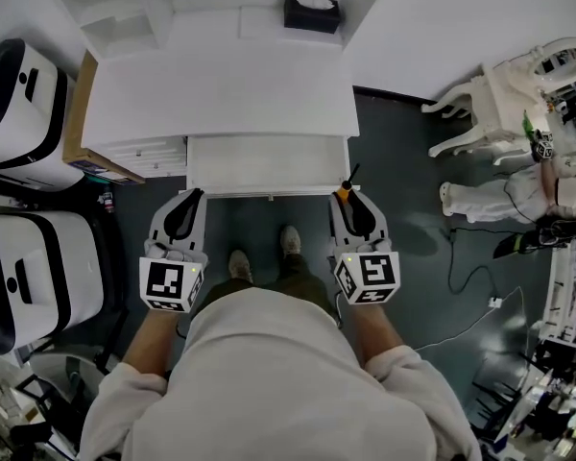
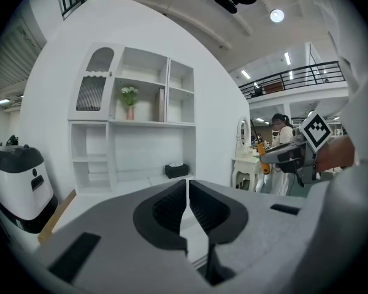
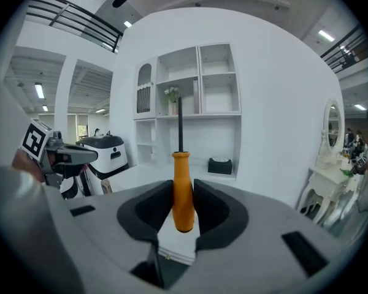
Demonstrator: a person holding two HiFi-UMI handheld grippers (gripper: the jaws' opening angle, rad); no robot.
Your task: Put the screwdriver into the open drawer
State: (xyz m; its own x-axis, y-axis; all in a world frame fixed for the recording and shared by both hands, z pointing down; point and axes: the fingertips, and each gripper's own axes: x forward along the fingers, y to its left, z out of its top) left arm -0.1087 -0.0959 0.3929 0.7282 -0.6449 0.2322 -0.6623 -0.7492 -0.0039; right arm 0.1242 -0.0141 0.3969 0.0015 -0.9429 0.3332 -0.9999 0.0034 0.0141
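The screwdriver (image 3: 183, 192) is clamped by its orange handle in the right gripper (image 1: 353, 203), with its shaft pointed up and forward, just before the right front corner of the open drawer (image 1: 269, 166); the left gripper (image 2: 187, 195) is closed and empty.

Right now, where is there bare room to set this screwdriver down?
The open drawer looks bare from side to side, out in front of the desk top. The desk top is bare too, except the tissue box at its back. Crowded: left of the desk, where two white machines stand.
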